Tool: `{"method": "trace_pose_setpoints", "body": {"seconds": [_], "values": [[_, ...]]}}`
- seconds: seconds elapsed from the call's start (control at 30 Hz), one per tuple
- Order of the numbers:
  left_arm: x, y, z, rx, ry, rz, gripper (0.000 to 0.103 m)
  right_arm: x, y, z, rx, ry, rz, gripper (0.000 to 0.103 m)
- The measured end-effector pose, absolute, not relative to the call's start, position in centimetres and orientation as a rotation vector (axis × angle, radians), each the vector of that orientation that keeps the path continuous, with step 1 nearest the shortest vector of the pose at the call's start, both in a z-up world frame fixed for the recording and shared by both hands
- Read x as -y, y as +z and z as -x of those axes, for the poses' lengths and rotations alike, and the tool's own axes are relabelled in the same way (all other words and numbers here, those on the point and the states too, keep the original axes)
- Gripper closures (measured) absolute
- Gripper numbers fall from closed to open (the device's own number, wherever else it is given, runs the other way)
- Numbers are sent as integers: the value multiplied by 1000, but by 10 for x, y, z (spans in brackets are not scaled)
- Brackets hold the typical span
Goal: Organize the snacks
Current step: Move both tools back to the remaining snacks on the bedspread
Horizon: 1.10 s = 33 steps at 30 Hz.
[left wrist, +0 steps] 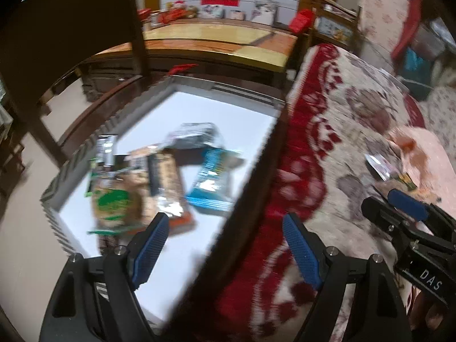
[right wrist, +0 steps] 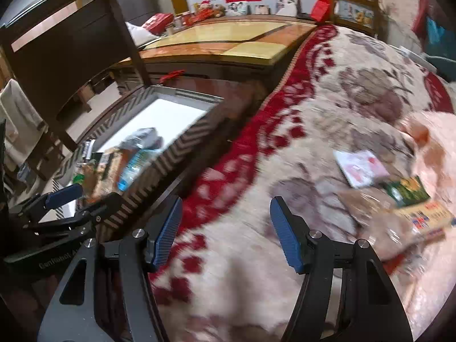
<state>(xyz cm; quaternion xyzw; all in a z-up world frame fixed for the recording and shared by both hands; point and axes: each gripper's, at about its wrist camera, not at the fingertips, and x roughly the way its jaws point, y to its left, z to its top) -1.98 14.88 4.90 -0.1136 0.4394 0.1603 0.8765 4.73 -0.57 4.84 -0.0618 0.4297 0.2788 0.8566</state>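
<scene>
while both views are smeared by motion, the layout reads clearly enough: a bed (right wrist: 327, 91) under a red and cream blanket (right wrist: 228, 171) fills the right, and a box (left wrist: 176, 85) with a white floor and striped walls sits beside its edge. several snacks (left wrist: 159, 176) already lie in the box; three or four more packets (right wrist: 399, 199) rest loose on the blanket. the left tool (left wrist: 225, 233) hangs over the box edge, spread wide and empty. the right tool (right wrist: 225, 228) hovers above the blanket, also wide and empty, with the packets off to its right. risks as i judge them: soft bedding gives under a pinch, so a flat packet may slide away or the blanket gets caught too; a crinkly wrapper may slip mid-carry and drop between bed and box.
</scene>
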Motion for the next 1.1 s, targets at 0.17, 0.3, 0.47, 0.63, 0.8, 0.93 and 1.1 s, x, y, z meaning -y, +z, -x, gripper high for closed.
{"method": "trace_pose_setpoints", "body": {"seconds": [0.17, 0.3, 0.47, 0.63, 0.8, 0.93, 1.1], "values": [[-119, 52, 16, -908, 276, 194, 20, 48, 48, -41, -890, 531, 115, 39], [-97, 54, 13, -886, 239, 163, 20, 80, 48, -37, -876, 504, 93, 39], [-73, 52, 8, -894, 196, 134, 20, 113, 45, -30, -862, 473, 76, 39], [-55, 56, 6, -869, 169, 110, 20, 140, 37, -24, -865, 451, 53, 39], [-45, 50, 7, -851, 147, 97, 19, 158, 34, -18, -825, 455, 40, 39], [-42, 40, 6, -878, 136, 98, 19, 161, 26, -14, -830, 462, 68, 39], [-43, 33, 9, -859, 133, 82, 19, 170, 21, -19, -835, 456, 14, 39]]}}
